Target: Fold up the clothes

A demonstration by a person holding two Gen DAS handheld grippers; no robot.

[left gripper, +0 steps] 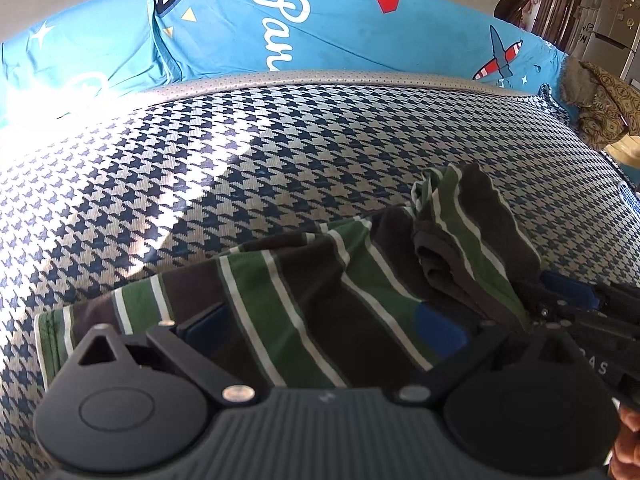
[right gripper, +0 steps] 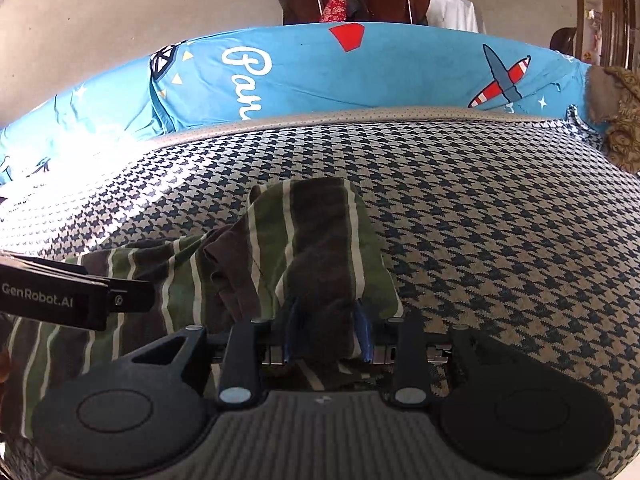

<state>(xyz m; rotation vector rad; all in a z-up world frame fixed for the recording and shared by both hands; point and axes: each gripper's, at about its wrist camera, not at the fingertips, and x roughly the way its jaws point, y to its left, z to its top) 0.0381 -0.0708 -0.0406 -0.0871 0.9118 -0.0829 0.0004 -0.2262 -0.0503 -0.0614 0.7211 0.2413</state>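
- Striped knit garment in dark brown, green and white (left gripper: pixel 304 280), crumpled on a houndstooth-patterned mattress in navy and beige (left gripper: pixel 200 168). What kind of garment it is cannot be made out; it lies bunched, with one hemmed edge flat at the left of the left wrist view.
- Left gripper (left gripper: pixel 324 324): jaws set wide apart. The cloth is draped over and between them, hiding most of both blue pads (left gripper: pixel 436 326); whether any fabric is pinched cannot be told.
- Right gripper (right gripper: pixel 328 328): jaws drawn close, a fold of the striped cloth clamped between the two blue pads (right gripper: pixel 362 326). The fold rises ahead of the jaws as a peaked ridge; the pad tips are buried in fabric.
- In the right wrist view the left gripper's black body, lettered "GenRobot.AI", enters from the left edge above the cloth; its fingers are cut off.
- Beyond the jaws: a bright blue printed sheet with white script and an aeroplane motif (left gripper: pixel 320 28) bordering the mattress's far edge.
- Strong sunlight washes out the left part of the mattress.
- A brown patterned fabric heap (left gripper: pixel 600 104) sits far right, cut by the frame.
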